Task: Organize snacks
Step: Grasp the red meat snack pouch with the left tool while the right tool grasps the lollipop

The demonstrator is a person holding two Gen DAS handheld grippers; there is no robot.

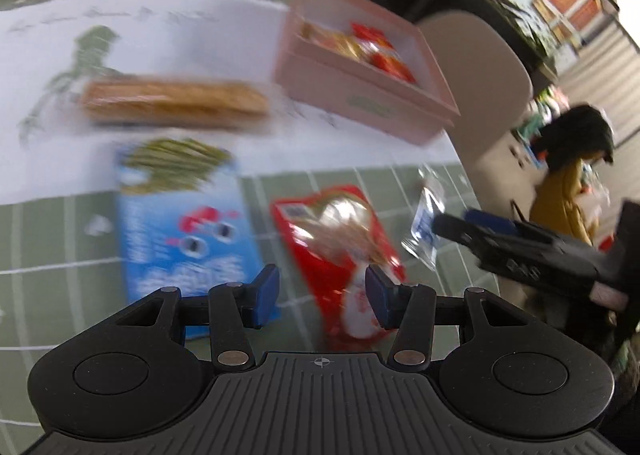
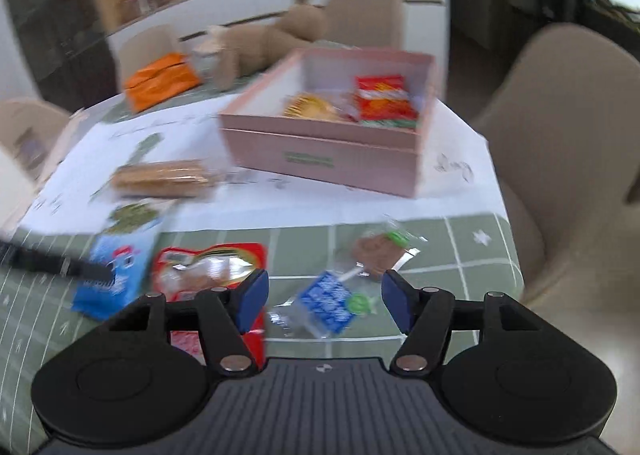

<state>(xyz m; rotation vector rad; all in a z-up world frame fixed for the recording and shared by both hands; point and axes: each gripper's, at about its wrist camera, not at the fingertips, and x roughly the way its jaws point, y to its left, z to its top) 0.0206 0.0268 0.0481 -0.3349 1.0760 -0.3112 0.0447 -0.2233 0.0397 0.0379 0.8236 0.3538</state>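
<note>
Both tools (image 1: 322,295) (image 2: 324,301) spread, empty; snack packets (image 2: 208,271) strewn before pink box (image 2: 320,159).

Each camera rides on its own gripper and looks steeply down along the jaws, close above the counter (image 1: 360,191). Both views share the pink box (image 1: 360,95) in the upper middle of the frame and the red packet (image 2: 208,267) near the jaws.
</note>
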